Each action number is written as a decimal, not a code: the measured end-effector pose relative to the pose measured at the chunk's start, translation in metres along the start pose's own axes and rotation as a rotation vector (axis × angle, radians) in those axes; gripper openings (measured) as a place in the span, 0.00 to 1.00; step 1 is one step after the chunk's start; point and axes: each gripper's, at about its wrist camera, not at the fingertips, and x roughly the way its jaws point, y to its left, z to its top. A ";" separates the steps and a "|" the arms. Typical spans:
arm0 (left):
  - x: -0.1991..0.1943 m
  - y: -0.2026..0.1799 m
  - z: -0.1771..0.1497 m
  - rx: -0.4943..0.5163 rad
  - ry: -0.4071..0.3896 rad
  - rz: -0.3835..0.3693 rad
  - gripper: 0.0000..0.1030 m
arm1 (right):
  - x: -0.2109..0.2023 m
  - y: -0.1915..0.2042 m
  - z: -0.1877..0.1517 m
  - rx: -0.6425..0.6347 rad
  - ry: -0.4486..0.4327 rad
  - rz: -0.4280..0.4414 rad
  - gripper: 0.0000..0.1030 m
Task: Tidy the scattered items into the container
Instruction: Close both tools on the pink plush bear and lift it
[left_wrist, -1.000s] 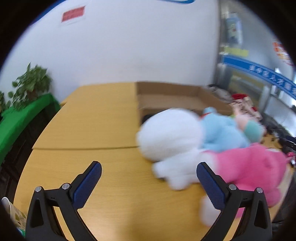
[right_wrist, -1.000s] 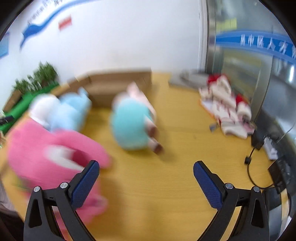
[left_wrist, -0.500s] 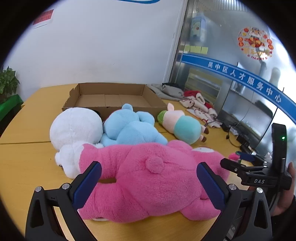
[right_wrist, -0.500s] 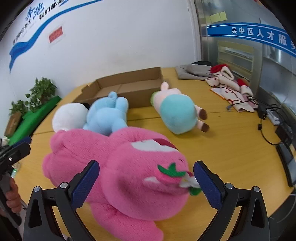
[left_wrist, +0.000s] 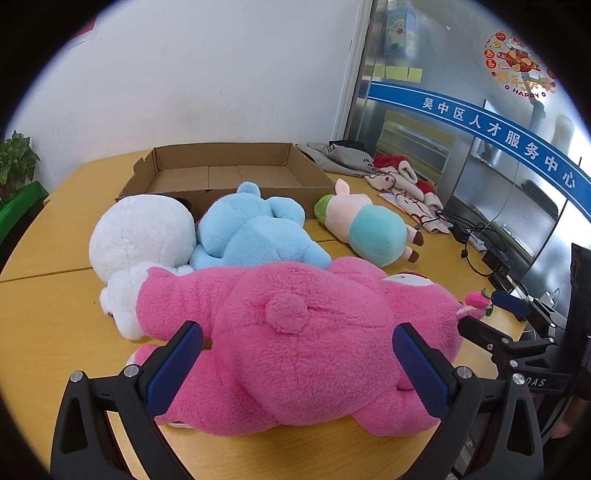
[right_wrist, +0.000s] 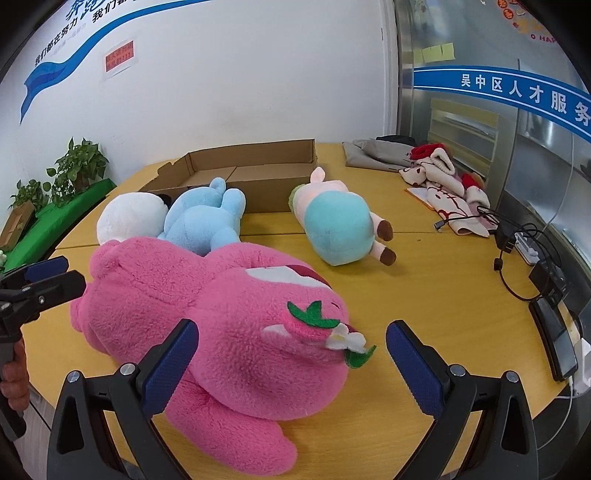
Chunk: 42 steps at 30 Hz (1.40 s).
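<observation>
A big pink plush bear (left_wrist: 295, 332) (right_wrist: 221, 306) lies on the wooden table nearest me. Behind it lie a white plush (left_wrist: 142, 232) (right_wrist: 129, 214), a light blue plush (left_wrist: 255, 232) (right_wrist: 203, 221) and a teal-and-pink plush (left_wrist: 369, 229) (right_wrist: 336, 225). An open, empty cardboard box (left_wrist: 221, 173) (right_wrist: 243, 166) stands behind them. My left gripper (left_wrist: 297, 365) is open, its jaws either side of the bear's rear. My right gripper (right_wrist: 291, 362) is open around the bear's head end with the strawberry ear.
A pile of clothes (left_wrist: 399, 177) (right_wrist: 436, 170) lies at the back right. Cables and a phone (right_wrist: 554, 325) sit near the table's right edge. Potted plants (right_wrist: 74, 170) stand on a green ledge at the left.
A second ago both views were blurred and swinging over the table. Both grippers have since settled over the pink bear from opposite ends and edged closer to it, jaws still open.
</observation>
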 end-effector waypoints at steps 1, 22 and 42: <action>0.003 0.001 0.001 0.001 0.008 0.003 0.99 | 0.002 -0.002 0.000 0.006 0.004 0.002 1.00; 0.083 0.043 -0.008 -0.200 0.289 -0.068 1.00 | 0.096 -0.036 0.015 0.047 0.172 0.219 1.00; 0.095 0.055 -0.012 -0.191 0.302 -0.219 0.93 | 0.119 -0.017 0.016 0.117 0.231 0.161 1.00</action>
